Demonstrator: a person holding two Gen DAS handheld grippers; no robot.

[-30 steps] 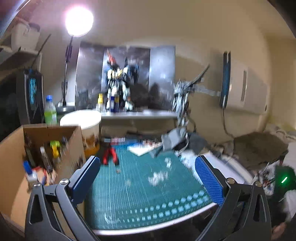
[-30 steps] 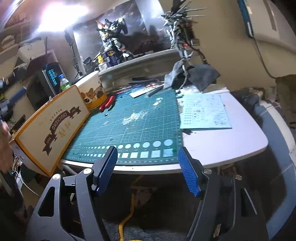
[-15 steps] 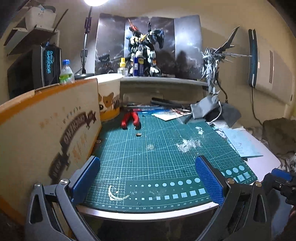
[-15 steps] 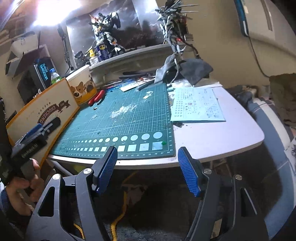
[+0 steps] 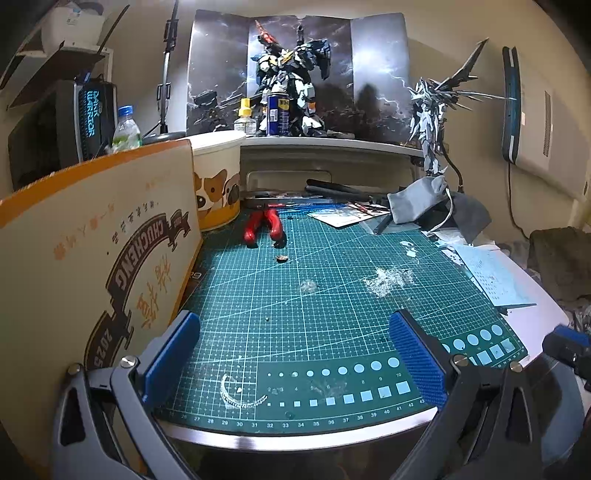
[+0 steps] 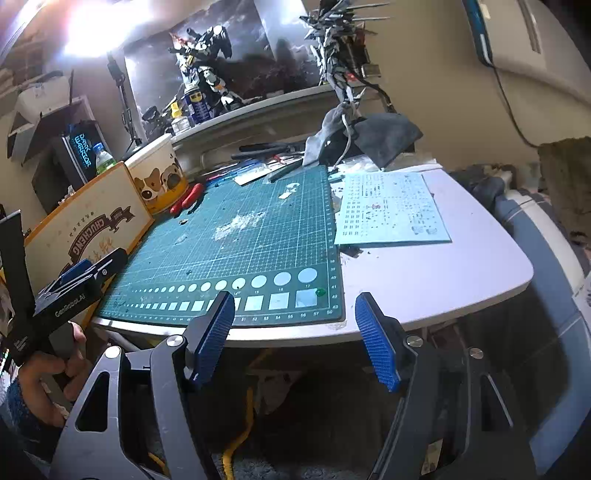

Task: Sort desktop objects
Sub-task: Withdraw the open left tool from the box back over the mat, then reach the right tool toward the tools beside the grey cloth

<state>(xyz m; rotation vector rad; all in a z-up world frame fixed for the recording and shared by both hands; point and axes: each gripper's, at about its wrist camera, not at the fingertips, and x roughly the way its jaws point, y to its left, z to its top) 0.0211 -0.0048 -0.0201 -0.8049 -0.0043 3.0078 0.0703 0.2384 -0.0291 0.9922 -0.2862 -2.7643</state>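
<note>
A white rounded worktop (image 6: 461,280) is carrying one green gridded cutting mat (image 5: 295,314). One red-handled pliers (image 5: 264,225) is lying at its far edge. Left gripper (image 5: 295,363) and right gripper (image 6: 297,338) are hovering, ribbed blue fingers (image 5: 415,363) spread wide, empty.

Beige walls (image 5: 443,44). Bright lamp glare (image 6: 96,33) at 11 o'clock in right view, lamp pole (image 5: 166,74) below. Dark storm-sky backdrop panels (image 5: 376,74) at 12 o'clock behind raised shelf (image 5: 332,146). White wall unit (image 5: 535,122) at 3 o'clock. White rounded desk (image 6: 443,280). Shelving (image 5: 55,59) at 10 o'clock.
</note>
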